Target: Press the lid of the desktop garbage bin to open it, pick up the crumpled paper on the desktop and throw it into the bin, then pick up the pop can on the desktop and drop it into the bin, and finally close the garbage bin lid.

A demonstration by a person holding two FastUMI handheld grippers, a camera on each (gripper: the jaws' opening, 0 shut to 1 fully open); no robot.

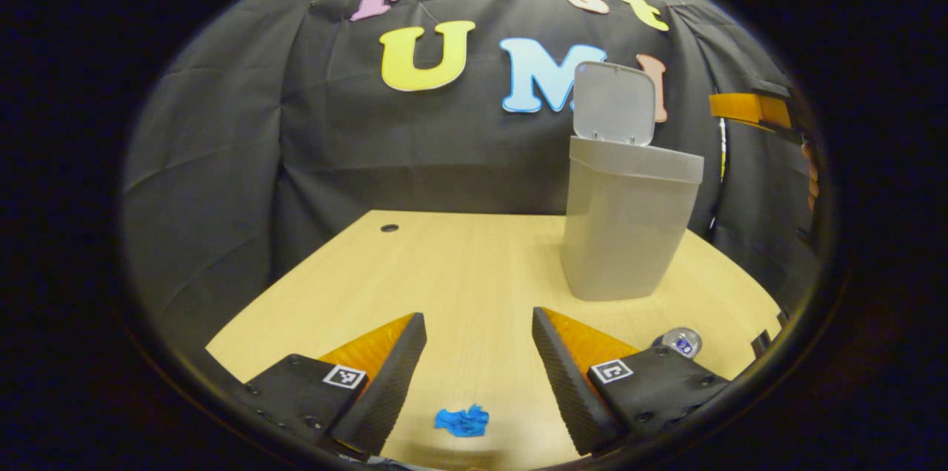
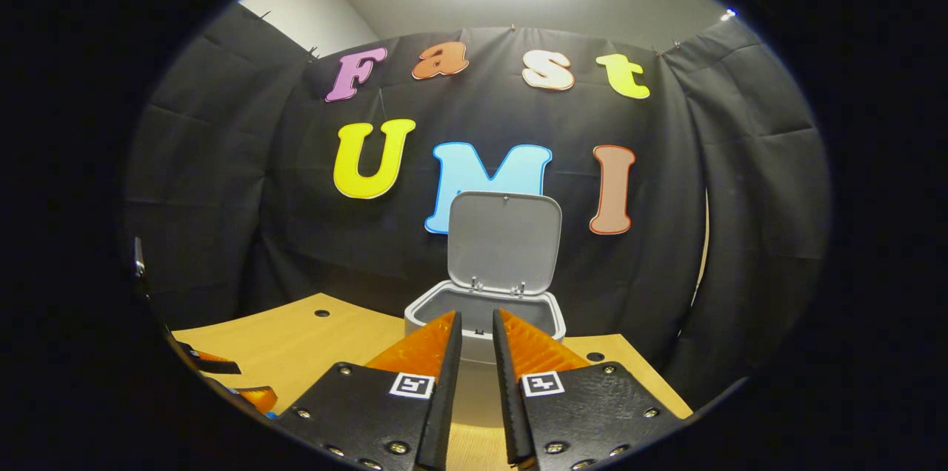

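Bin (image 1: 626, 234) right of centre, lid (image 1: 613, 102) upright, bare desktop (image 1: 459, 264) mid-frame, left gripper (image 1: 478, 360) spread wide above crumpled paper (image 1: 461, 421), holding nothing, can (image 1: 680, 341) lower right, right gripper (image 2: 476, 367) nearly closed, empty, before bin rim.

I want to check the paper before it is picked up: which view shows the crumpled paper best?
The left gripper view. There the blue crumpled paper lies whole on the desktop, low between the open fingers of the left gripper. In the right gripper view I cannot make out the paper; that view looks toward the open bin.

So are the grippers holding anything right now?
No. The left gripper is open above the blue paper; the right gripper is nearly closed on nothing.
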